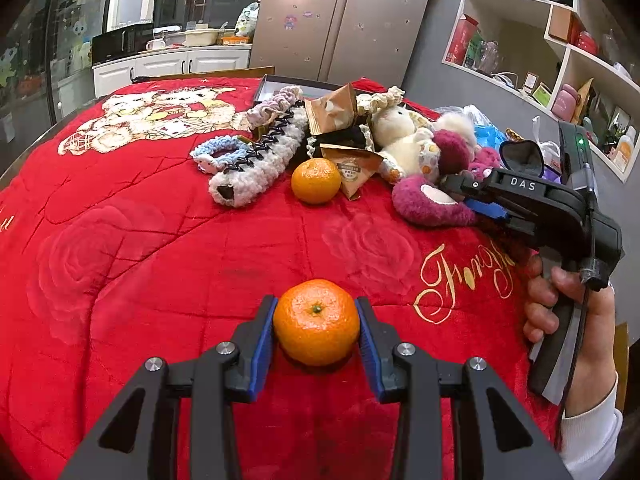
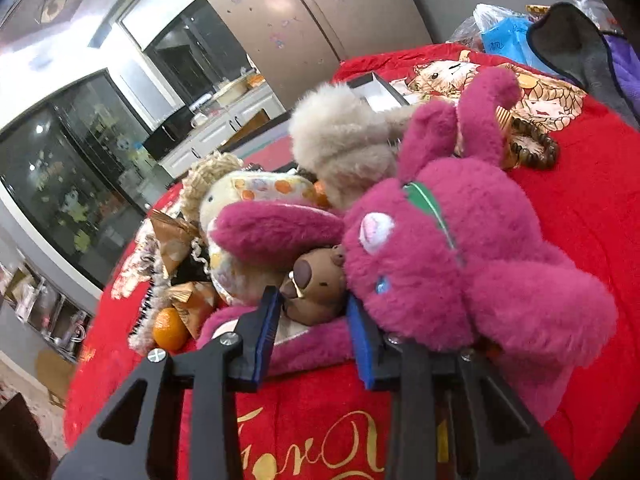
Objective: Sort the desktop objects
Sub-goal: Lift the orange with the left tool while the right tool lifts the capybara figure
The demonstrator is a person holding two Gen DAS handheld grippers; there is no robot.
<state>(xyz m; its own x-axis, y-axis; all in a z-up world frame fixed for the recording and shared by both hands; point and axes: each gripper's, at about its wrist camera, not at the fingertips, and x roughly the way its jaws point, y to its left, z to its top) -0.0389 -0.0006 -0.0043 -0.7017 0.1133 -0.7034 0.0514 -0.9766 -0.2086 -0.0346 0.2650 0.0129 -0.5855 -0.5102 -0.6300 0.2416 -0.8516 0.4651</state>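
Left claw (image 1: pixel 316 322) around tangerine (image 1: pixel 316 322) (glossy orange)

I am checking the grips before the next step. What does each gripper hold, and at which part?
The left gripper holds a tangerine by its two sides. The right gripper is closed on a small brown toy, at the sides of its head.

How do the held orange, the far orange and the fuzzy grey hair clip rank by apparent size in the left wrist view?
1. Hair clip, longest.
2. Held orange.
3. Far orange.
The oranges may match; the held one is nearer the camera.
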